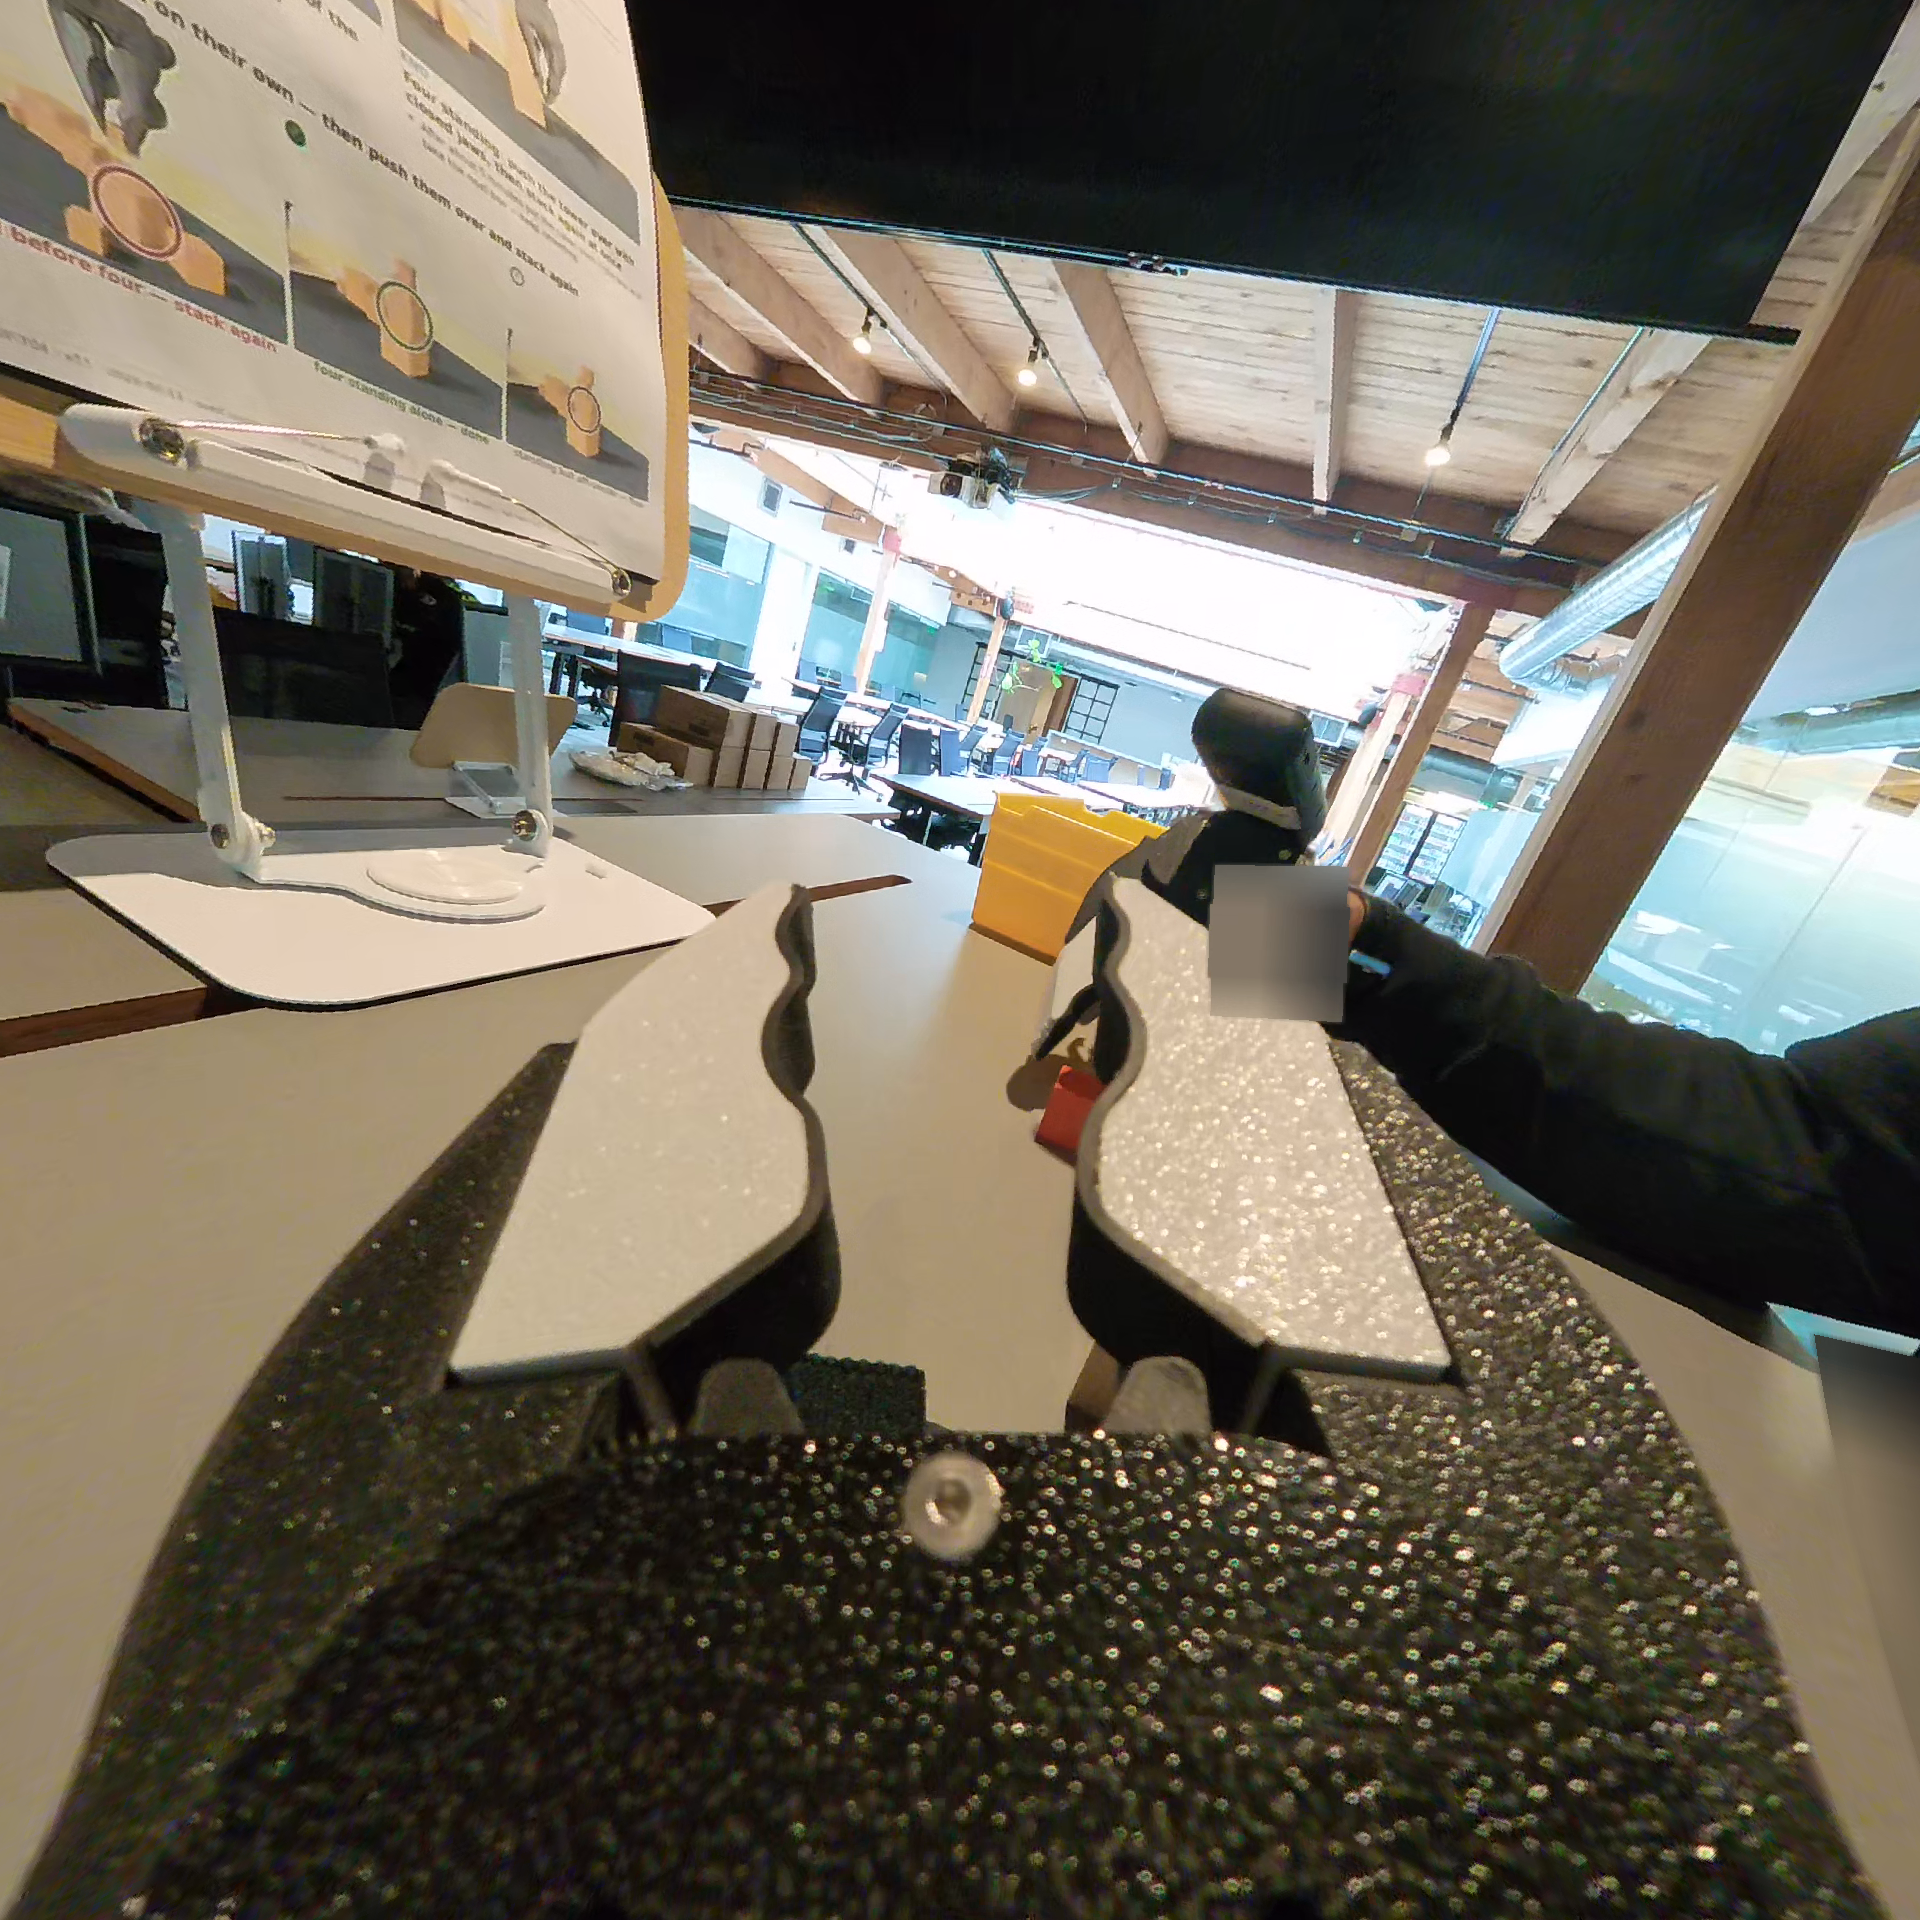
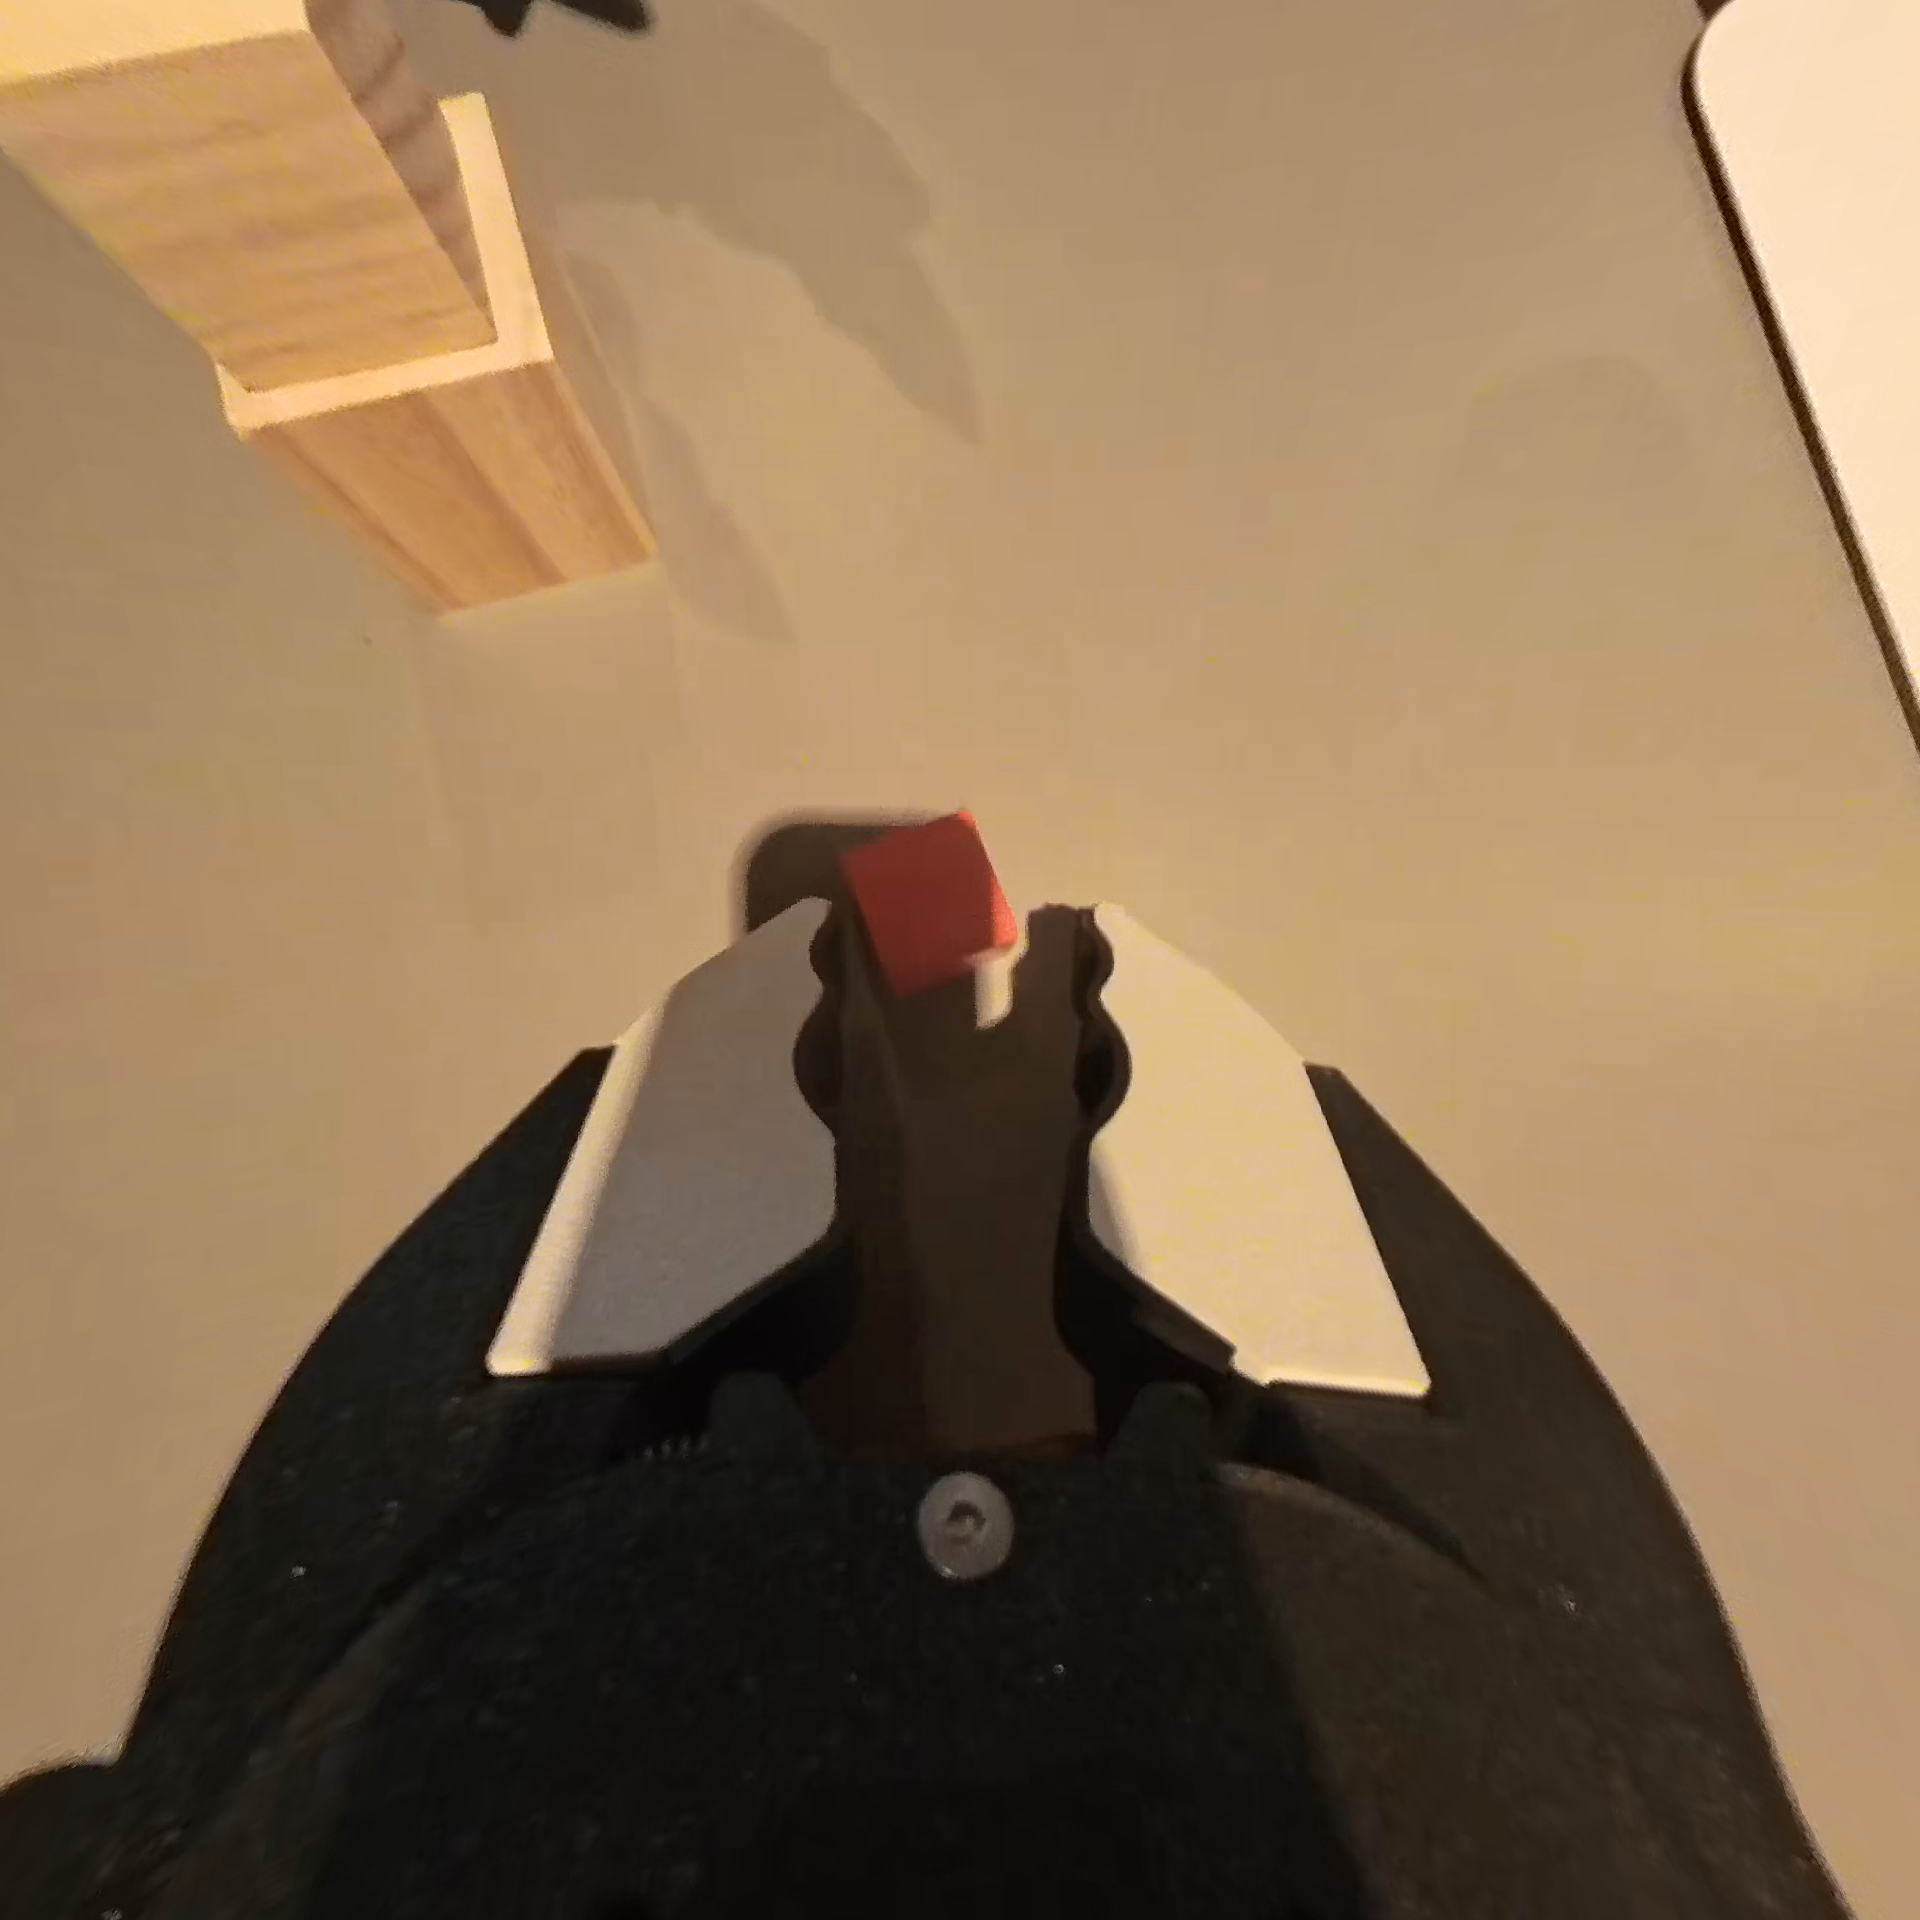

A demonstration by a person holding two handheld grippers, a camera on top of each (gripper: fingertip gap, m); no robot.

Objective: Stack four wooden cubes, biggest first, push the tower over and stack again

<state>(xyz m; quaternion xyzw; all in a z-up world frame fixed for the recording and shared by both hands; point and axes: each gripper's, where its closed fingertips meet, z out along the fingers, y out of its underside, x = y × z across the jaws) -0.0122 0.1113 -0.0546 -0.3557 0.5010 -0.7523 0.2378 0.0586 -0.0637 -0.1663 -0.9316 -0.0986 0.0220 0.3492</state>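
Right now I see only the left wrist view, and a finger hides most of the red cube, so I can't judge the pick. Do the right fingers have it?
Observer: The red cube sits tilted between the tips of the right fingers. A thin gap shows on one side, so I can't confirm a firm hold.
Operator: Is any tower standing?
Observer: Yes, two levels: a smaller wooden block rests on a bigger wooden block, beyond the cube and to its left in the right wrist view.

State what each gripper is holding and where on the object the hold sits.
The right gripper pinches the small red cube by two opposite side faces, right at its fingertips. The left gripper is open and holds nothing.
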